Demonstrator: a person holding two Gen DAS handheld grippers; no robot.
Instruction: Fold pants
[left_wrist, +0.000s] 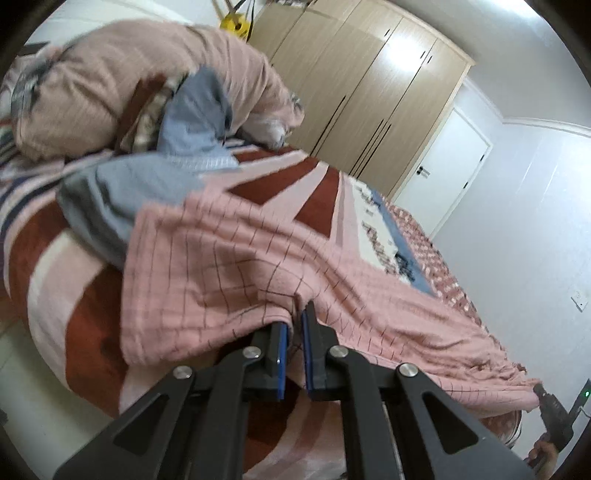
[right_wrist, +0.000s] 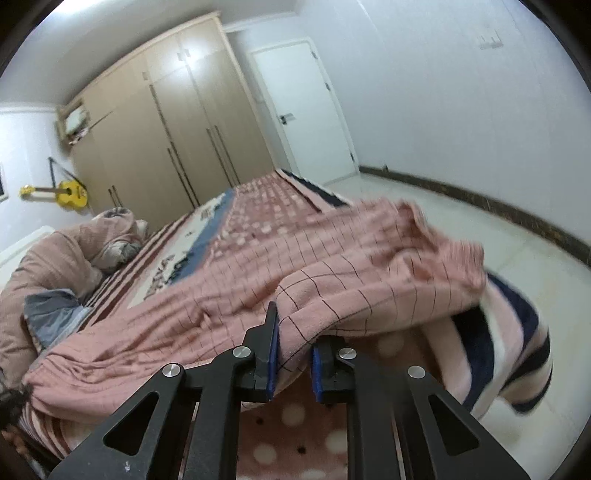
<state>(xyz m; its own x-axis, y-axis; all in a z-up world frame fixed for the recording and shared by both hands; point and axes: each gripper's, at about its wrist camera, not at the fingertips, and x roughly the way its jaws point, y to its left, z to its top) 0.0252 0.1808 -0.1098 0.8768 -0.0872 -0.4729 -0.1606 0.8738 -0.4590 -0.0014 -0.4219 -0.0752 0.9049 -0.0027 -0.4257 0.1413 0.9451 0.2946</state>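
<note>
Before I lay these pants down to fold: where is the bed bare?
Free: the dotted strip of bed between the pink pants and the wardrobe. Crowded: the end with the rolled quilt and blue cloth.

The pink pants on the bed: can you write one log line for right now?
step: lifting edge | left hand-held gripper: shut on pink pants | right hand-held gripper: shut on pink pants | bed: under pants

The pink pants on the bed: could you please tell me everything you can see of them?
The pink pants are soft, thick-looking fabric with a thin dark grid. They lie spread and rumpled across the patterned bedspread, their near edge lifted. The left tool and right tool are each shut on that edge. One end overlaps a blue-grey garment; the other hangs past the bed's corner.
</note>
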